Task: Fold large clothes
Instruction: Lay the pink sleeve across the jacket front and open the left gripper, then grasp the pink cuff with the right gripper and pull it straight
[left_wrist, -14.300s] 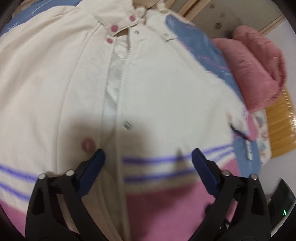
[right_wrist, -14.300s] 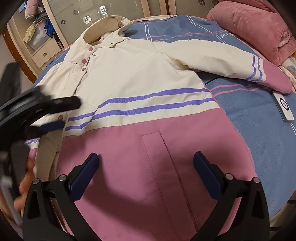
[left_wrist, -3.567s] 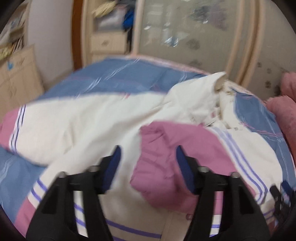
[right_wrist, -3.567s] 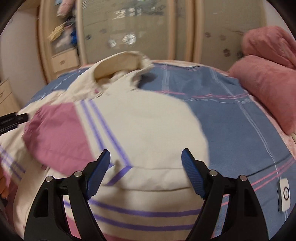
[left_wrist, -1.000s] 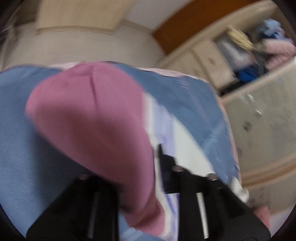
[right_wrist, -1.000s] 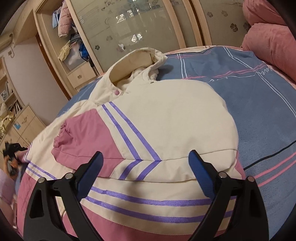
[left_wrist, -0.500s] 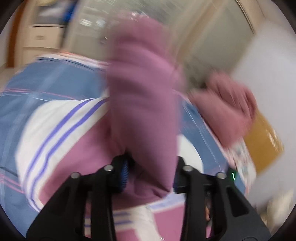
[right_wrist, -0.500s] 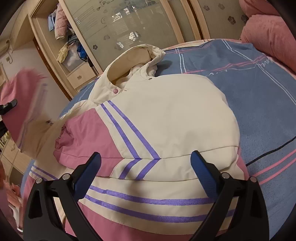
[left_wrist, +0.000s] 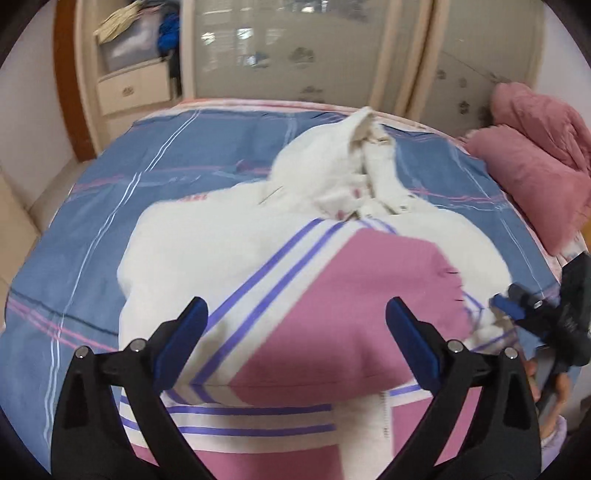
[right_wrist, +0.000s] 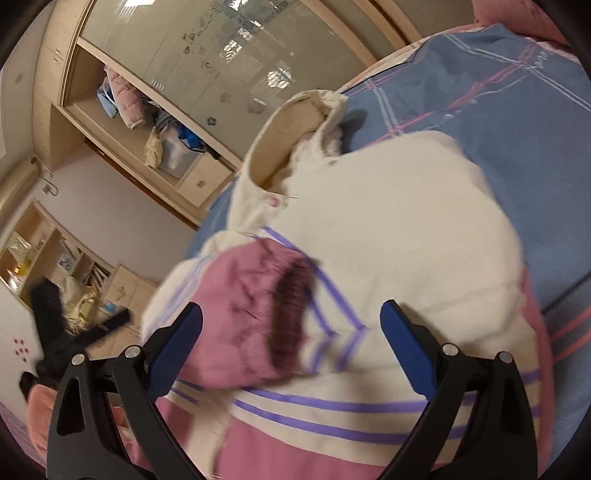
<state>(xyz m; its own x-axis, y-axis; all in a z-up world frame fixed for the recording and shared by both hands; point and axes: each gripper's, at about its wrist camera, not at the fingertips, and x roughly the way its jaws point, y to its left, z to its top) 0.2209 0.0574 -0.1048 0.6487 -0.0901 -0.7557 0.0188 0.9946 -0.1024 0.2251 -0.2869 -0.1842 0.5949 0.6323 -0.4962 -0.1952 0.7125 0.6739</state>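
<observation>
2 sets of tongs hover over a cream and pink jacket (left_wrist: 236, 258) spread on the blue plaid bedspread (left_wrist: 155, 162). On the left, the left gripper (left_wrist: 295, 332) has just been swinging its jaws apart; they now stand wide, nothing between the blue pads, above the pink sleeve (left_wrist: 354, 295) folded across the jacket's chest. To the right, the right gripper (right_wrist: 291, 332) is spread just as wide and empty, its pads clear of the cloth, with the gathered pink cuff (right_wrist: 266, 306) lying below between them. Further right, the jacket's cream collar (right_wrist: 291, 129) stands up toward the wardrobe (right_wrist: 207, 51). Pink bedding (left_wrist: 535, 162) is bundled at the bed's right edge.
</observation>
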